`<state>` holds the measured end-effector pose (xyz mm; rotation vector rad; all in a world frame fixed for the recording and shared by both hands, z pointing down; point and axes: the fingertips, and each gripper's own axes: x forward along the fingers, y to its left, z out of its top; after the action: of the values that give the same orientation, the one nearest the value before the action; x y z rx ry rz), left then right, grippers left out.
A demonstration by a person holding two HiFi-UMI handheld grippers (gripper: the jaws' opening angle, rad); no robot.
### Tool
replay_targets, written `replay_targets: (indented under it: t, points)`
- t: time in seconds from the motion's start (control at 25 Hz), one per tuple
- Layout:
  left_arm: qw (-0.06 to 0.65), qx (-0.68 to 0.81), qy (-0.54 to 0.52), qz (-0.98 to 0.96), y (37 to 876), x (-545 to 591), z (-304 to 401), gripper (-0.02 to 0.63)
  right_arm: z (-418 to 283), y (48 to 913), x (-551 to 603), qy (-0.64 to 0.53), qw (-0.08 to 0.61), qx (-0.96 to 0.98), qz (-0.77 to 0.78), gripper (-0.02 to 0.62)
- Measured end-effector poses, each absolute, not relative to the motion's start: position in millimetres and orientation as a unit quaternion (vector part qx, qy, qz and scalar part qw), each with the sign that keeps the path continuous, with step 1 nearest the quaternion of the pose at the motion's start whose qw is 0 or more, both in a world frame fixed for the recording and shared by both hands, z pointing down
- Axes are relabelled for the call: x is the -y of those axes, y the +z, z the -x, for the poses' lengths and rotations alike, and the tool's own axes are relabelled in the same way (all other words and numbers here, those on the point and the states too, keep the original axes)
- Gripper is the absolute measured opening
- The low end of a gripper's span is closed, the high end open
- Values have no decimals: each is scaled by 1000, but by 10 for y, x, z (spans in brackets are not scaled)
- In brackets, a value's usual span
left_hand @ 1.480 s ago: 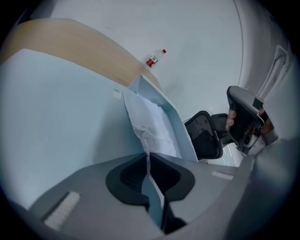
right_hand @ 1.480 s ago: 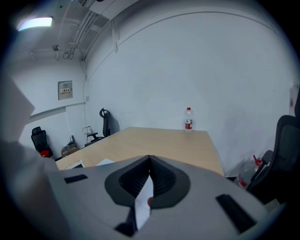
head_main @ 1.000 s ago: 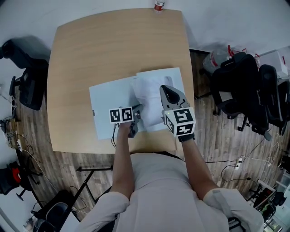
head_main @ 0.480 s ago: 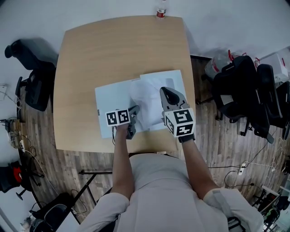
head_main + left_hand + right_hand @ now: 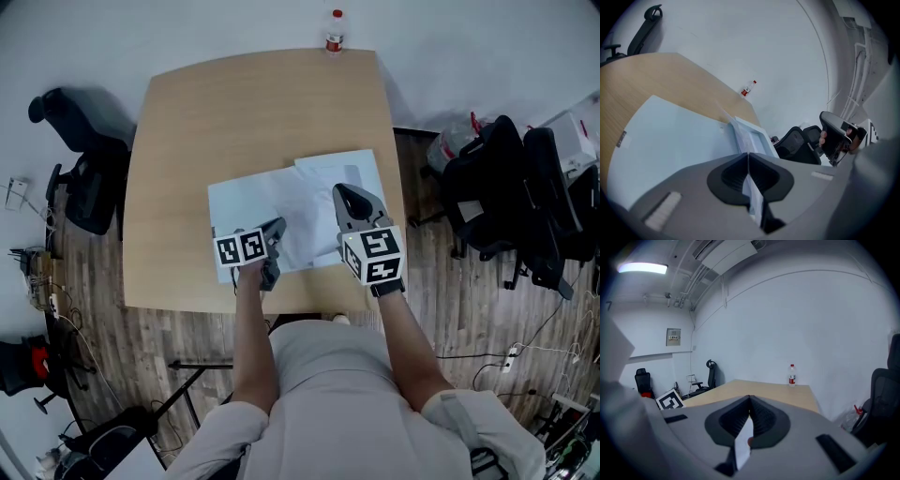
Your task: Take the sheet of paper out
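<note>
r gripper (image 5: 750,399) pinching white sheet (image 5: 743,446), l gripper (image 5: 748,155) clamping pale-blue sleeve (image 5: 670,136)

Right gripper (image 5: 750,399): jaws together, pinching the white edge of the sheet of paper (image 5: 743,441), which hangs down between them. Beyond the jaws, a light wooden table (image 5: 754,389). A bottle (image 5: 791,375) with a red label stands upright at its far edge, near the white wall. Low left: black-and-white marker cube (image 5: 671,401). Behind it, a black office chair (image 5: 710,373). Another dark chair (image 5: 881,399) at the right edge. Ceiling light (image 5: 642,268) lit, upper left.
</note>
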<state>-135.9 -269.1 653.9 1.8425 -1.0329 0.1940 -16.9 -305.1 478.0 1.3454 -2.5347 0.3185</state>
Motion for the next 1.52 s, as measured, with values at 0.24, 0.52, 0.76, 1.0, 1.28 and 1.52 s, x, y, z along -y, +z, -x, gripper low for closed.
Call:
replay_targets:
  t: [0.24,0.52,0.76,1.0,1.28,1.52]
  points:
    - [443,460,77,-766,6255,2626,1501,14,186,4575,2825,47,142,875,-461,12]
    - [390,487,77,-778,5809,2473,1549,12,92,4355,2611,58,102,879,-463,12]
    - [323,520,46,-789,5254,2310,1555,14,32,4204,2351,52,83,884,-457,12]
    - [263,539,19,-800,4776,2052,1431,14,-44,4064,2073,46,63,889,-451,12]
    - [191,556,8,-809,4290,1681,1201,13,-205,3832,1782,36,43,888,-457,12]
    - [125,575,-5,-809,3888,1417,1109,14,-258,3650,1533,21,26,888,-460,12]
